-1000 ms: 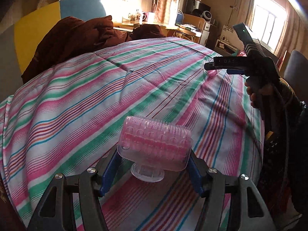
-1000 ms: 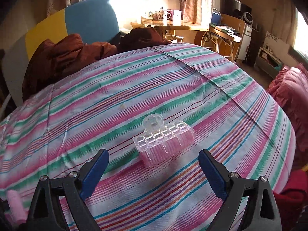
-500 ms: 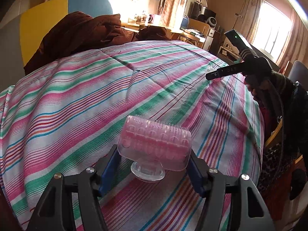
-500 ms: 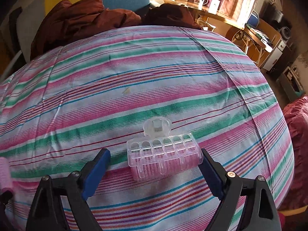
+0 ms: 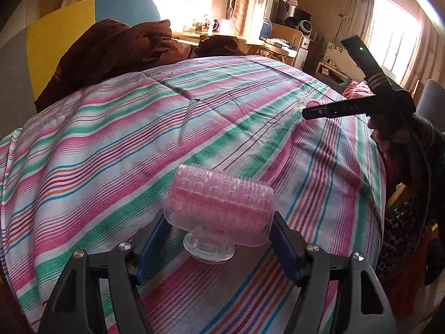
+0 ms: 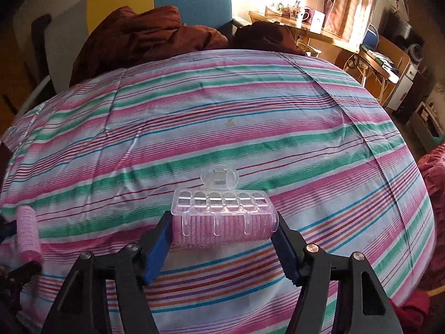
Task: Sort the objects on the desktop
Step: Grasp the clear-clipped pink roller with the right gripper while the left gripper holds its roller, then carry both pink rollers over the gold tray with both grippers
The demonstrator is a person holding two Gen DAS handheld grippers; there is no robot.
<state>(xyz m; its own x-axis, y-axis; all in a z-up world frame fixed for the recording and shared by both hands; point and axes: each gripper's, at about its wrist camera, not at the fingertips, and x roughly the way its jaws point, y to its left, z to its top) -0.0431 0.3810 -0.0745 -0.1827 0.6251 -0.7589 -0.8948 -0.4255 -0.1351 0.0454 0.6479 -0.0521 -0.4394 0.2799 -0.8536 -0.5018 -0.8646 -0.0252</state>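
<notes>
Left gripper (image 5: 218, 233) at six o'clock in the left wrist view, blue pads pressed against both ends of a pink hair roller in a clear ribbed plastic clip (image 5: 219, 211), closed on it across its length so the round clear tab hangs free below. Lifted, by the look of it, just above the pink, green and white striped bedsheet (image 5: 111, 144), though contact underneath hard to rule out from this angle. Right gripper (image 6: 224, 236) at six o'clock in its own view, narrowed onto the ends of a second pink roller with a clear clip (image 6: 224, 220), pads touching or very nearly so, roller apparently resting on the sheet with its tab pointing to twelve o'clock. End-on holds probably chosen because the flat ends give firmer purchase than the bristly curved sides. In the left view, that right tool visible at two o'clock, low over the sheet. Crumpled brown blanket (image 6: 150, 36) at eleven o'clock, well apart. No sorting container in view; destination unknown.
</notes>
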